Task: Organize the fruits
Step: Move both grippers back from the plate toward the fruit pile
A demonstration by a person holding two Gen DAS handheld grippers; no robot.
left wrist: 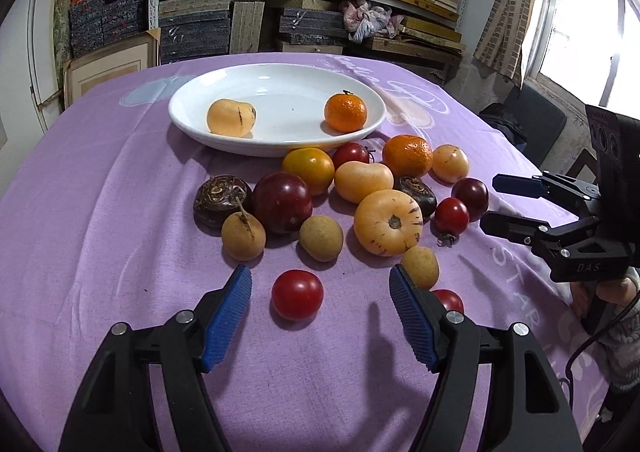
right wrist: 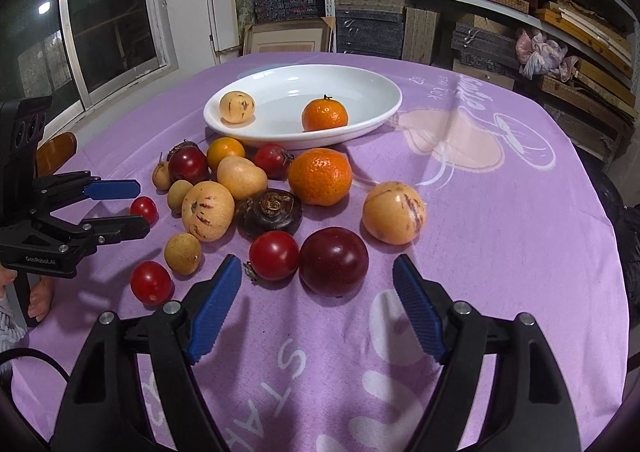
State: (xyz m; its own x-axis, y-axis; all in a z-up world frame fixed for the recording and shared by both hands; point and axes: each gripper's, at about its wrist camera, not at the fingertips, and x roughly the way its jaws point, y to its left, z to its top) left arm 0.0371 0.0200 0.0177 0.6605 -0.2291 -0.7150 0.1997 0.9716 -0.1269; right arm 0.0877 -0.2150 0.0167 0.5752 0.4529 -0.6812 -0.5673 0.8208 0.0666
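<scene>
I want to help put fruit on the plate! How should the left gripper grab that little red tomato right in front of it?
Grip the red tomato across its round middle, coming straight forward and down with the open left gripper. It sits alone on the purple cloth, already lined up between the blue fingers, with free space on both sides. Squeeze gently; it is probably soft.

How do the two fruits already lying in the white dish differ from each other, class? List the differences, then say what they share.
The mandarin is deep orange; the pale fruit is yellowish cream. The mandarin's skin is plain and dimpled, with a small dark stem on top; the pale fruit is smooth with dark streaks. The mandarin sits on the dish's right side, the pale fruit on its left, well apart. Both are roundish, of similar size and untouched by either gripper.
</scene>
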